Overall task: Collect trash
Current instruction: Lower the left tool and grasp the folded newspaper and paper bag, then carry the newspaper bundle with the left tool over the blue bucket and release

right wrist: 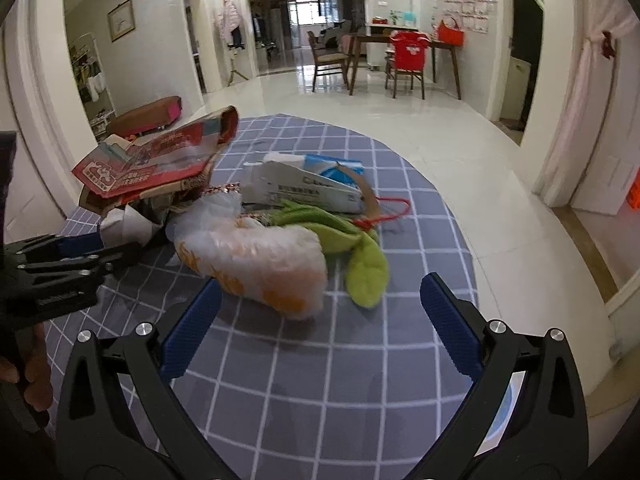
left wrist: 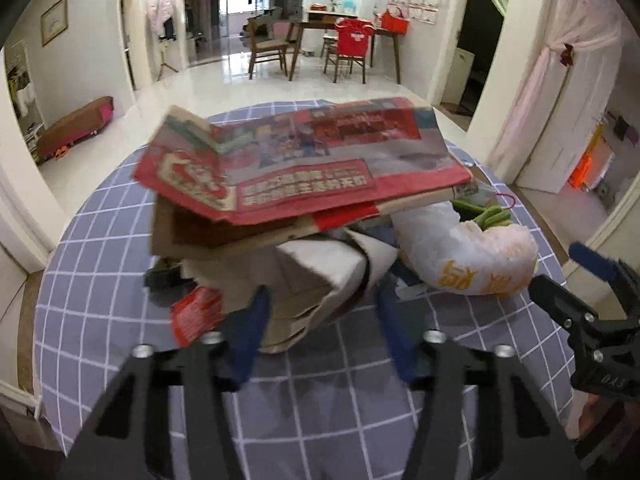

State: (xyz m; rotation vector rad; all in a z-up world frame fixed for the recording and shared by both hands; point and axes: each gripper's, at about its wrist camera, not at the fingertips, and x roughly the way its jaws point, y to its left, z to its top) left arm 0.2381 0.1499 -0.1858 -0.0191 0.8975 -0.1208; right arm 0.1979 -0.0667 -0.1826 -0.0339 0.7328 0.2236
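Observation:
A heap of trash lies on a round table with a blue checked cloth [left wrist: 100, 300] [right wrist: 320, 380]. On top is a flattened red printed carton [left wrist: 304, 164] [right wrist: 148, 168]. Under it is a torn brown and white cardboard piece [left wrist: 316, 276]. My left gripper [left wrist: 320, 320] has its blue fingers on either side of that cardboard, and I cannot tell whether they press it. A crumpled white plastic bag with orange print [left wrist: 468, 256] [right wrist: 256, 264] lies to the right. My right gripper [right wrist: 320, 308] is open just in front of the bag. It also shows in the left wrist view [left wrist: 592, 276].
Behind the bag lie a green fabric piece [right wrist: 360, 256], a white and blue carton [right wrist: 312, 184] and a red string [right wrist: 392, 208]. Beyond the table is glossy white floor, then a dining table with chairs [right wrist: 400, 60]. A low brown bench [right wrist: 148, 116] stands at the left wall.

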